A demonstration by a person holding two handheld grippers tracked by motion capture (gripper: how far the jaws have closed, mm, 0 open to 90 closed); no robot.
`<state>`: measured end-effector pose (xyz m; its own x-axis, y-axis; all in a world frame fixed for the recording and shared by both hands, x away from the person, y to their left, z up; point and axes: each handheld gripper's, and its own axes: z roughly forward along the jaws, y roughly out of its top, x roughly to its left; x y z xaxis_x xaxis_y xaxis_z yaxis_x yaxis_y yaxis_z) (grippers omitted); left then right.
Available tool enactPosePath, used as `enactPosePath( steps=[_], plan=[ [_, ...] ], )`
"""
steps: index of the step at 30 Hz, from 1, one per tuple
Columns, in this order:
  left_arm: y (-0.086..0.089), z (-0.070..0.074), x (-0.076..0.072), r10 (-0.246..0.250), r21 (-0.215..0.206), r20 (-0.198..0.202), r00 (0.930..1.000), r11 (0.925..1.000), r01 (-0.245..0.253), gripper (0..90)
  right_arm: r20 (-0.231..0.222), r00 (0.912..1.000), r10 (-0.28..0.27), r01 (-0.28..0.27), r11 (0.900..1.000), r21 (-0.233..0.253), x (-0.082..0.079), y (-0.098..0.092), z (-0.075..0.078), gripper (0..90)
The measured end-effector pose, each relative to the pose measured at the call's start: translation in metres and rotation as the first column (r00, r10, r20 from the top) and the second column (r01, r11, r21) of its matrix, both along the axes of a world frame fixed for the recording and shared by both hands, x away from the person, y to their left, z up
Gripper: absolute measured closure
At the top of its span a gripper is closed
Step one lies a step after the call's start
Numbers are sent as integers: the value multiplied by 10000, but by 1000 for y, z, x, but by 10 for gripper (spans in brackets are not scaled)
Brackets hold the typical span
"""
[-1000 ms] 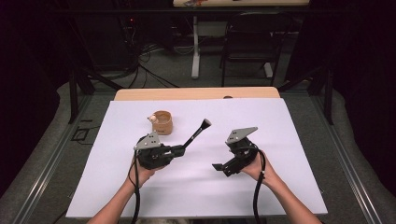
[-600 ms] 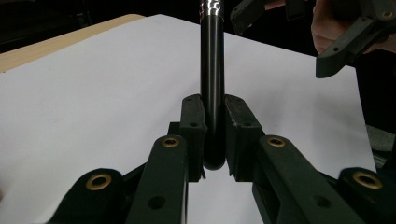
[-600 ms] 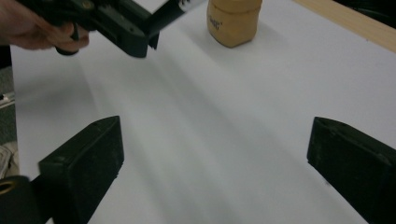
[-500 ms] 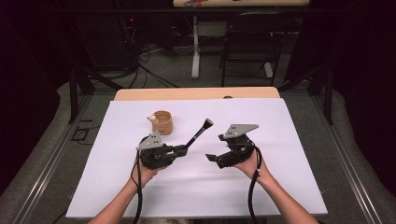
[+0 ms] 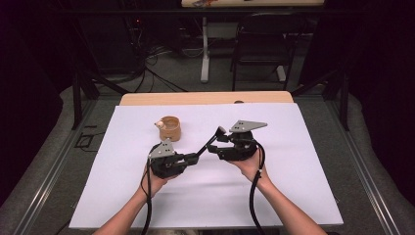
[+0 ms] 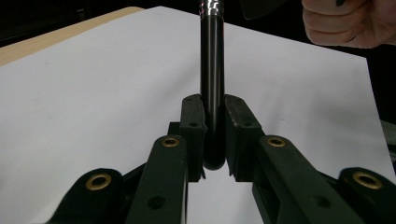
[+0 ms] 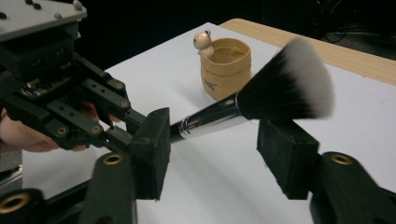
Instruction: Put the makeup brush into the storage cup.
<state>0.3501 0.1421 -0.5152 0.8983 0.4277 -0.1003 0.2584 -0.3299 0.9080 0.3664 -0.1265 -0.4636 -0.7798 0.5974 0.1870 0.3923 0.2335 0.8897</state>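
A makeup brush (image 5: 209, 142) with a black handle (image 6: 212, 79), silver ferrule and dark white-tipped bristles (image 7: 289, 86) slants up and to the right above the table. My left gripper (image 5: 192, 158) is shut on the handle's lower end (image 6: 214, 140). My right gripper (image 5: 214, 146) faces it from the right. In the right gripper view the right gripper (image 7: 218, 154) is open, with its pads (image 7: 150, 151) on either side of the ferrule, apart from it. The left gripper (image 7: 70, 107) appears there at the left.
A small tan cup (image 5: 170, 128) with a bear figure on its rim (image 7: 203, 39) stands on the white sheet (image 5: 293, 161) behind the left gripper. A wooden table edge (image 5: 205, 98) runs along the far side. A hand (image 6: 350, 23) holds the right gripper.
The right gripper has moved left and turned toward the brush, so its open jaws now flank the ferrule. The left gripper has kept hold of the brush, nearly still.
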Motion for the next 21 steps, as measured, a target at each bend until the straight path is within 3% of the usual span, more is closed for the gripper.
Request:
enactPosePath(
  steps=[4,6,12,18,19,21],
  plan=[
    [-3,-2,-1,-65,67,32,10000,10000,65,791,-100,9999,-99,102,9993,365,1,-2,-2,560],
    [-3,-3,-1,-136,43,-15,9999,9999,137,790,-363,9993,79,-56,9980,629,3,-4,-3,596],
    [-3,-6,2,-282,81,-21,9996,9996,282,790,-483,9981,386,-342,9954,896,3,-6,-4,672],
    [-8,-10,2,-514,363,-87,9986,9980,517,782,-633,9917,1120,-1036,9869,1233,3,-7,-4,749],
    [-9,-10,2,-505,397,-78,9987,9979,508,774,-663,9901,1237,-1150,9859,1219,2,-6,-3,759],
    [-10,-10,2,-575,327,-164,9982,9978,580,677,-567,9869,1509,-1426,9813,1289,-1,-3,0,773]
  ],
)
